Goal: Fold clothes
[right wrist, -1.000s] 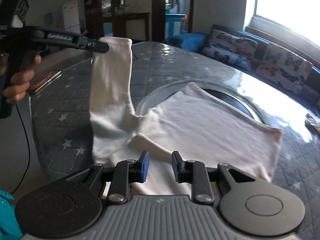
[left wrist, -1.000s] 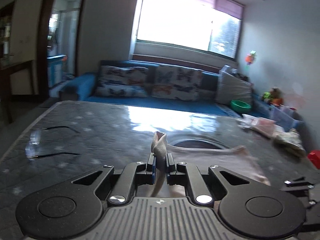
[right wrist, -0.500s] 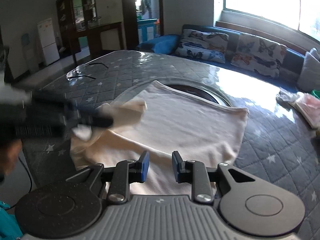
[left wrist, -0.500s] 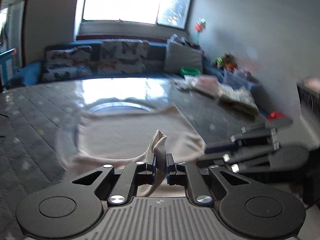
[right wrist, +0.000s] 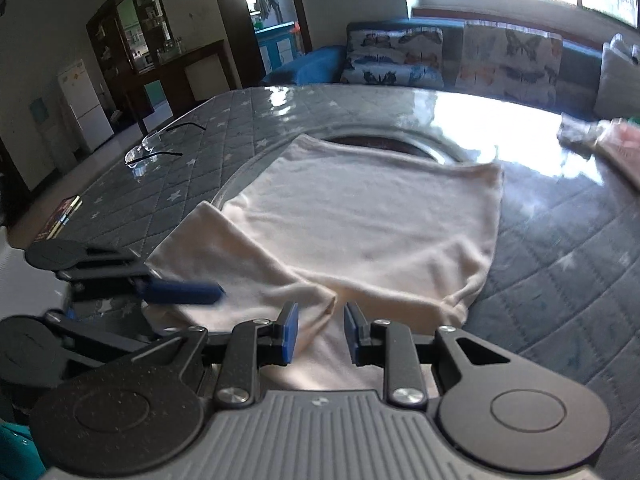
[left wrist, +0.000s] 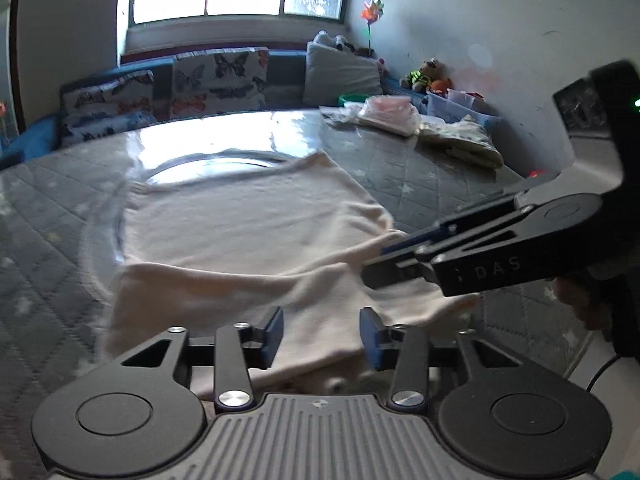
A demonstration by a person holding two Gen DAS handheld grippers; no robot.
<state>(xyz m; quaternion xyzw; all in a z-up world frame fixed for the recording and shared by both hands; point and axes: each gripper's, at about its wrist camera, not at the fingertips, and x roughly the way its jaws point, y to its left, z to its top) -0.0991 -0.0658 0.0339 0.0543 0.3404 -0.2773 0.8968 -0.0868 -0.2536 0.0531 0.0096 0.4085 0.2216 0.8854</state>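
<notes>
Sleeve laid across the garment body; both grippers low at the near hem, neither gripping.

Left gripper point(left wrist: 321, 330): jaws have just been opening, now moderately wide, with the folded-in sleeve point(left wrist: 224, 288) lying slack under them and untouched by the pads. Right gripper point(right wrist: 319, 334): narrow gap, empty, hovering over the near edge of the cream garment point(right wrist: 360, 224), just right of the sleeve's cuff. Garment lies flat on the quilted table point(right wrist: 560, 272), long axis running away from both grippers toward the sofa point(left wrist: 160, 88). Judgement: the right hand sits nearer the unfolded right side, likely next.
</notes>
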